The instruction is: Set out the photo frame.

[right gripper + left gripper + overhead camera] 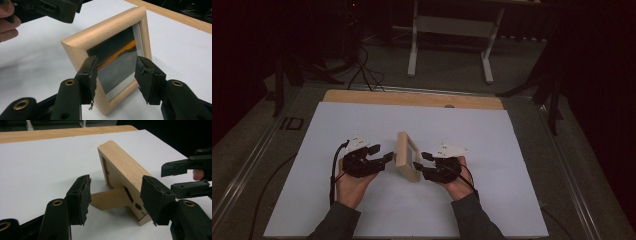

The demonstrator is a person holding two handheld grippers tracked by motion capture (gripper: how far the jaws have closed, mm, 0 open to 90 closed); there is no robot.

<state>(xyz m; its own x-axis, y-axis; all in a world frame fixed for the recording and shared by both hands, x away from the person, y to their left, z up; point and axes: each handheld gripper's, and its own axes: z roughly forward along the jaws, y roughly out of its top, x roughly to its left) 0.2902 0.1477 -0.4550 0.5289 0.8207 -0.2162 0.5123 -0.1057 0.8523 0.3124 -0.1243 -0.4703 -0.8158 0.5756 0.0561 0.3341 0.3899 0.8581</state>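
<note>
Both my grippers, left (388, 156) and right (421, 163), stand with jaws apart, gripping nothing. Between them the wooden photo frame (406, 156) stands upright on its easel flap (111, 198). Seems placed; next I'd back both away without nudging it.

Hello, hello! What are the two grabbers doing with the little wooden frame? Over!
Left gripper open, behind the picture frame. Right gripper open, at its glass front. Frame upright on the white table, back stand folded out. Nothing in the way.
</note>
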